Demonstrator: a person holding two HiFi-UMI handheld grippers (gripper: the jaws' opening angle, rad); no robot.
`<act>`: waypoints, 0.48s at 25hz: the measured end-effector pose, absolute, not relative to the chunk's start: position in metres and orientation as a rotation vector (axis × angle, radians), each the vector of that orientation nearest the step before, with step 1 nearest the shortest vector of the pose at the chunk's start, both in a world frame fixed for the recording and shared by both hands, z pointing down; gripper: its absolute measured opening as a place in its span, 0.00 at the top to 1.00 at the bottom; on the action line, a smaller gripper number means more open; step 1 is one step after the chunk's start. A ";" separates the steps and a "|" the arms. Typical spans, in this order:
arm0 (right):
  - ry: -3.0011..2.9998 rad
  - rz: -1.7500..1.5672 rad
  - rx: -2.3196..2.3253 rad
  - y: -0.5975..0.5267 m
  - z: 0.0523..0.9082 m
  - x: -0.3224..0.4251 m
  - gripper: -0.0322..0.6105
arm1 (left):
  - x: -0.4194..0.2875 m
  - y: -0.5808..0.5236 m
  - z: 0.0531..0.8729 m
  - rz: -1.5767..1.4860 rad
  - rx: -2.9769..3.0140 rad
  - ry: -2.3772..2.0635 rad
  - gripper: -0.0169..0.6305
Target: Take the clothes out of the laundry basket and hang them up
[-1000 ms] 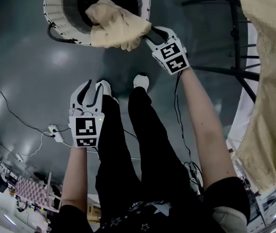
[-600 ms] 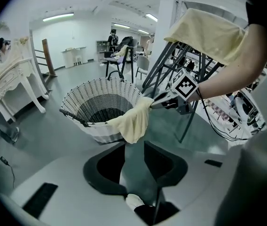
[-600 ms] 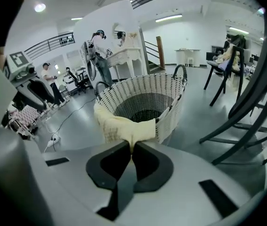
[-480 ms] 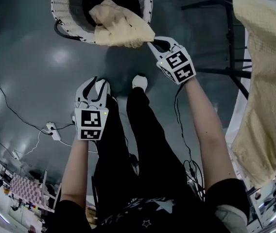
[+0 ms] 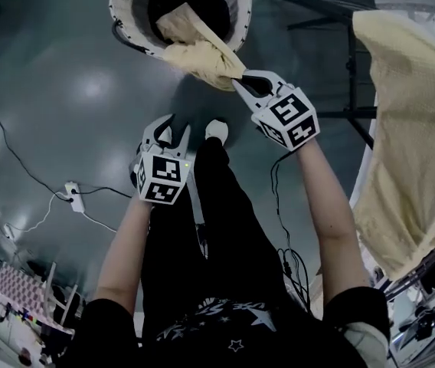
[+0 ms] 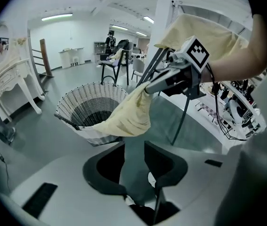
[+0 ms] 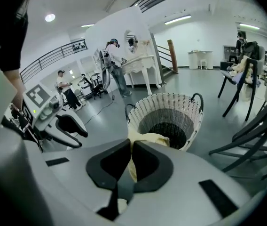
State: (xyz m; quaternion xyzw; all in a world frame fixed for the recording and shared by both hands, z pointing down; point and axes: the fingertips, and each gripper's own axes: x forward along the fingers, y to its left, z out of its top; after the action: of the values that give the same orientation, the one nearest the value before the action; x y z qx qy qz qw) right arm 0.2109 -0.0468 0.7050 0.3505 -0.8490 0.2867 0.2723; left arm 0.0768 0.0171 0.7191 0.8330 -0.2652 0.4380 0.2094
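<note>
**Glossy grey floor: cloth half out of basket, pinched in right claw**

- Yellow cloth (image 5: 201, 52): soft, creased, bunched into loose folds. One corner is clamped between the jaws of the right claw (image 5: 240, 81), which are pressed together on it. The rest drapes back over the rim, its far end lying inside the laundry basket (image 5: 123, 2). The pinched corner hangs outside the basket, above the floor (image 5: 64, 90).
- Laundry basket: round, with a white woven wall of open slots, a dark interior and dark loop handles. It stands upright on the floor. Only the tail of the cloth can be made out in it.
- Right arm: bare forearm stretched forward. The claw points forward and down at the near rim, marker cube on top.
- Left claw (image 5: 173, 129): held closer to the body, over the black trousers (image 5: 217, 228), tilted steeply down. The jaws stand part-way apart with nothing between them. Its own view shows only floor and a bit of white shoe (image 5: 217, 129) through the gap. It is well apart from the cloth.
- Right of the basket: a dark metal rack (image 5: 351, 75) carries a hung cloth (image 5: 409, 129), also yellow, with a fine waffle-like texture, draped in a broad sheet.
- Left, on the floor: a thin cable (image 5: 18, 182) runs to a small white power strip (image 5: 72, 198).
</note>
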 end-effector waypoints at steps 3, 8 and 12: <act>-2.321 0.785 0.897 -0.053 0.678 0.191 0.92 | 0.078 0.032 0.726 1.205 2.293 -0.691 0.71; -2.367 0.822 0.822 -0.059 0.643 0.159 0.92 | 0.078 0.050 0.738 1.136 2.237 -0.684 0.65; -2.416 0.958 0.769 -0.062 0.619 0.135 0.92 | 0.076 0.048 0.743 1.065 2.193 -0.737 0.63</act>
State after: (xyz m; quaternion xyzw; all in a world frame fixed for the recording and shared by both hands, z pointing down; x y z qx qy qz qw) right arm 0.1351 -0.0617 0.6194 0.2773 -0.8707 0.3453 0.2140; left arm 0.0762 0.0480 0.7433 0.8232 -0.2769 0.3997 0.2931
